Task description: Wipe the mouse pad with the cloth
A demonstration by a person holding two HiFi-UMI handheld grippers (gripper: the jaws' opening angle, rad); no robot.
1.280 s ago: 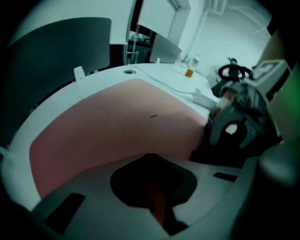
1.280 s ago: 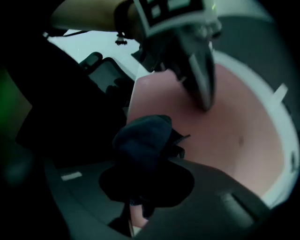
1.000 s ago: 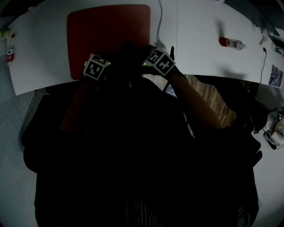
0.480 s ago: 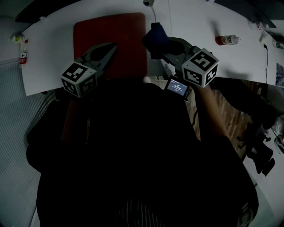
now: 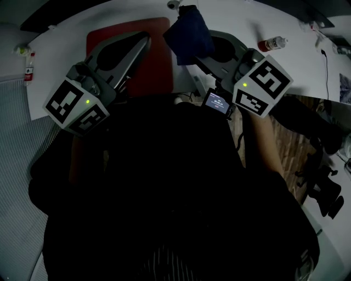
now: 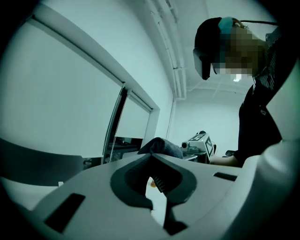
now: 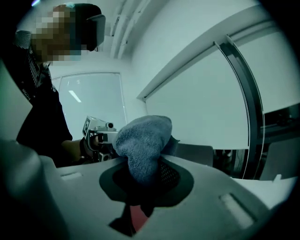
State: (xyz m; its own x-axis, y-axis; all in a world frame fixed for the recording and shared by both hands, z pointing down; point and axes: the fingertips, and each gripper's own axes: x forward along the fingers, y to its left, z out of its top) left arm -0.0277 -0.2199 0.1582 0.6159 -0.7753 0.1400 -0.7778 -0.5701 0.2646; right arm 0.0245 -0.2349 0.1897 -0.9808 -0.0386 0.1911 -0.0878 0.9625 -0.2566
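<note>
The red mouse pad (image 5: pixel 159 60) lies on the white table (image 5: pixel 236 22), partly hidden behind the left gripper. My right gripper (image 5: pixel 189 49) is held up above the table's near edge, shut on a bunched dark blue cloth (image 5: pixel 186 32). In the right gripper view the cloth (image 7: pixel 143 140) bulges up out of the closed right gripper (image 7: pixel 145 161). My left gripper (image 5: pixel 143 43) hovers over the pad, shut with nothing in it. In the left gripper view its tips (image 6: pixel 151 159) meet, with the cloth (image 6: pixel 161 146) beyond them. Both grippers are tilted up toward the room.
A small red-labelled bottle (image 5: pixel 272 43) lies on the table at the right. Another small bottle (image 5: pixel 28 60) stands at the table's left edge. A small white object (image 5: pixel 174 4) sits beyond the pad. The person's dark torso fills the lower head view.
Both grippers have risen from the table's near edge and spread apart. The right one has carried the blue cloth up with it.
</note>
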